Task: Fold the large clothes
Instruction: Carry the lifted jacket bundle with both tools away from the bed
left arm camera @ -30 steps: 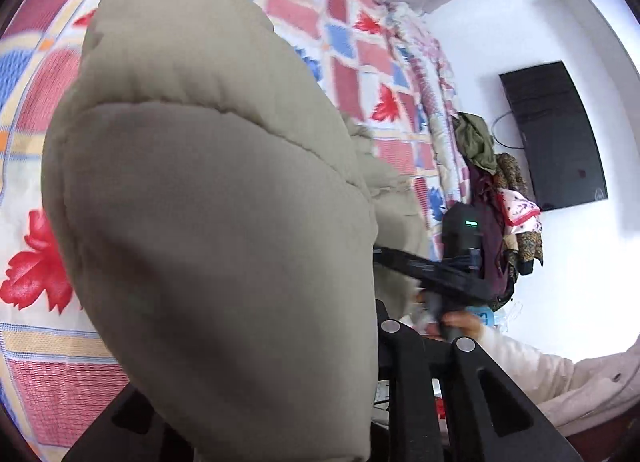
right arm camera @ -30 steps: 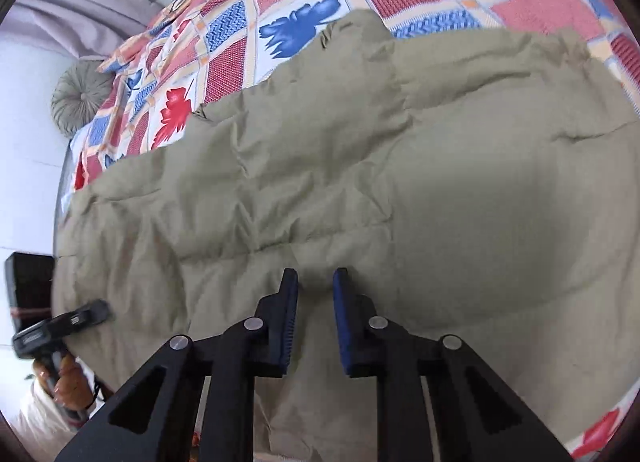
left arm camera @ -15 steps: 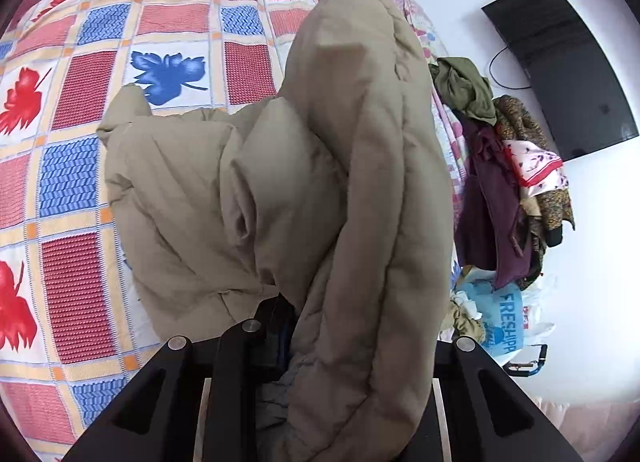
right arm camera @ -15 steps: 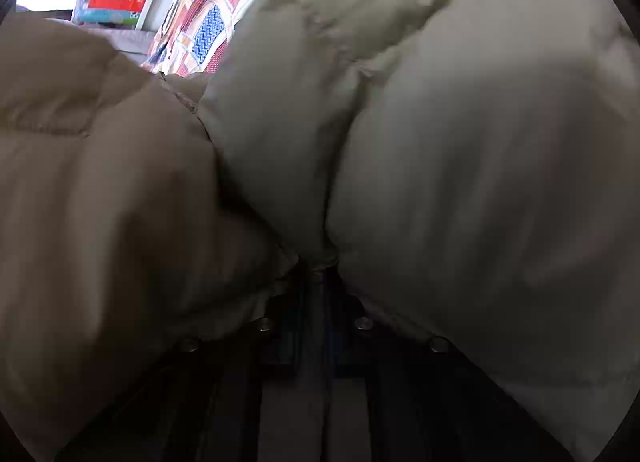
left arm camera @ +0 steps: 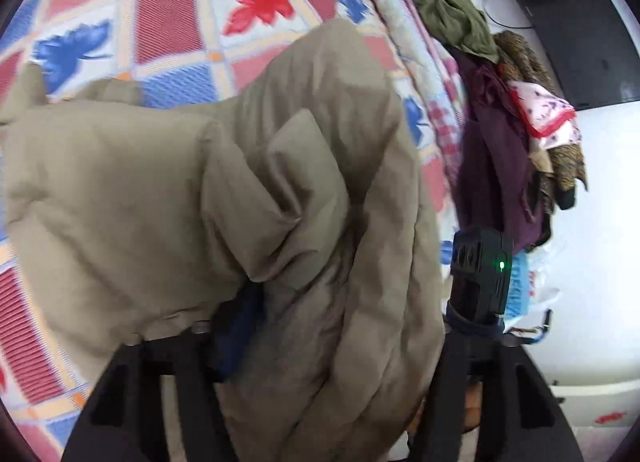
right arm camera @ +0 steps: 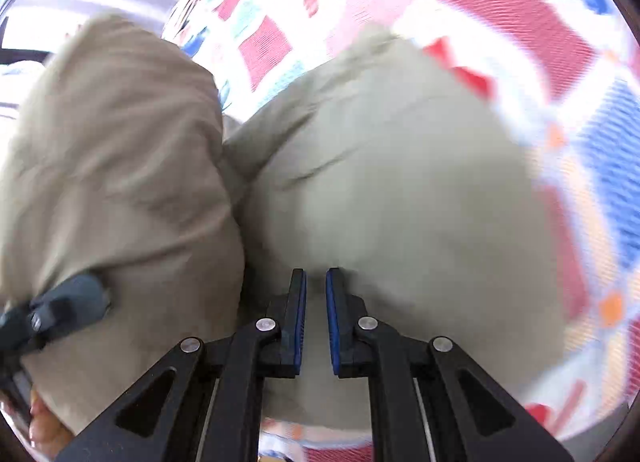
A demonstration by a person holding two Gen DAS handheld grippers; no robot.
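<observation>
Item: puffy khaki jacket [left arm camera: 280,197] on quilt [left arm camera: 168,21].
L gripper [left arm camera: 320,346]: jaws just spread wide, fabric between, unclamped; I reckon the fold springs back.
R gripper [right arm camera: 316,282]: narrow gap, empty.

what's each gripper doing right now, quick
left gripper: open, jaws just opened wide, a fold of the beige jacket lies loose between them.
right gripper: barely open, jaws just eased apart, nothing between the pads.
</observation>
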